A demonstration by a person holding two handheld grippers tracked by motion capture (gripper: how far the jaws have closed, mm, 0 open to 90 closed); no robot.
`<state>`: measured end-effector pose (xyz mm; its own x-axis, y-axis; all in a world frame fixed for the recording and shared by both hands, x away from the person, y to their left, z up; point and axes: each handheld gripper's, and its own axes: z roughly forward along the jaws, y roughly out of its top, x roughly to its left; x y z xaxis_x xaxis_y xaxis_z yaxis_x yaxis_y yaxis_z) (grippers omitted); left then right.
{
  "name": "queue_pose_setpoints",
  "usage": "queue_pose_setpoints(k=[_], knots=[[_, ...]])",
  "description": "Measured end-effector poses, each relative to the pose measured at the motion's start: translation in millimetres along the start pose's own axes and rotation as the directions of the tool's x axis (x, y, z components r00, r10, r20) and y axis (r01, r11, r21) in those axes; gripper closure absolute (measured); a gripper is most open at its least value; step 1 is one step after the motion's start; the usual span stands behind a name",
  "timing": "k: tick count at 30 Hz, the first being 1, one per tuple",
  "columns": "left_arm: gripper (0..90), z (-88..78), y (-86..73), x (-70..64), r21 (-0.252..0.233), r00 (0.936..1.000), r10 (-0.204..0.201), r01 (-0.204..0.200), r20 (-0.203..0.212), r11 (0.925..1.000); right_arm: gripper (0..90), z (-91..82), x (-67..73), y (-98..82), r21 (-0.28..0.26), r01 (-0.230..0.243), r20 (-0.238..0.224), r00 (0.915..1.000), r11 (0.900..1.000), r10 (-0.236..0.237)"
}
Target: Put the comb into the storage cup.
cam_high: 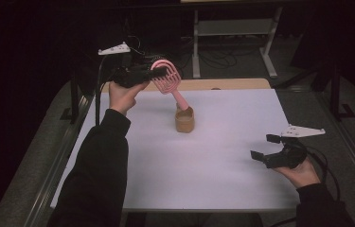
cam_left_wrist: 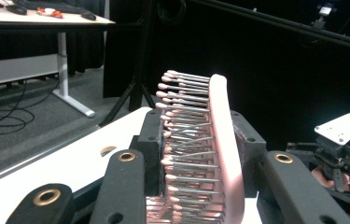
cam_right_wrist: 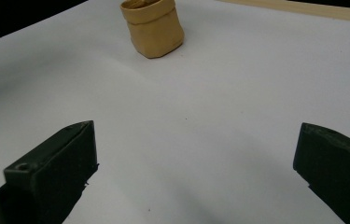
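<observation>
White table [cam_high: 222, 161] lying under dim light, tan pouch [cam_high: 184, 120] standing near its far middle. Left gripper [cam_high: 158, 73] clamping pink hairbrush [cam_high: 166, 78] above the pouch, handle dipping into its mouth; right gripper [cam_high: 266, 147] idling wide open, well right of the pouch. Risking tipping the soft pouch by pushing the slanted handle sideways.

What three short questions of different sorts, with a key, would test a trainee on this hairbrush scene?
1. True or false: the left gripper is shut on the head of the pink hairbrush.
2. Where does the hairbrush's handle end point? A. into the tan pouch; B. at the right gripper; C. off the white table.
3. In a few words, how do the right gripper's jaws stand, and is anything between them?

Key
1. True: in the left gripper view the jaws clamp the bristled head from both sides.
2. A: it slants down to the pouch's open mouth.
3. Wide open, holding nothing, low over the table in front of the pouch.
</observation>
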<state>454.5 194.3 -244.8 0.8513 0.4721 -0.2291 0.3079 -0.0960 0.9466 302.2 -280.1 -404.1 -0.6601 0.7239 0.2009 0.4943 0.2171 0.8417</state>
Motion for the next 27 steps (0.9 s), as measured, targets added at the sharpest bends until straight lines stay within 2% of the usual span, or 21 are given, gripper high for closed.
queue_pose_setpoints(k=[9, 19, 27], knots=[[63.5, 6.5, -4.1, -2.7, 0.035, 0.9999, 0.011, -0.011, -0.003, 0.9993, 0.0, -2.9, 0.9, -8.1, -0.015, 0.007, 0.007, 0.9999, 1.0, -0.007], [63.5, 9.4, -13.2, -0.8, 0.044, 0.9999, -0.004, 0.005, -0.014, 0.999, 0.0, -10.3, -0.1, -12.1, -0.049, -0.004, 0.023, 0.9997, 0.999, 0.005], [63.5, 13.9, -19.7, -2.0, 0.066, 0.9997, 0.009, -0.007, -0.023, 0.9978, 0.0, -8.5, 0.2, -14.1, -0.05, -0.007, 0.022, 0.9997, 0.999, 0.008]])
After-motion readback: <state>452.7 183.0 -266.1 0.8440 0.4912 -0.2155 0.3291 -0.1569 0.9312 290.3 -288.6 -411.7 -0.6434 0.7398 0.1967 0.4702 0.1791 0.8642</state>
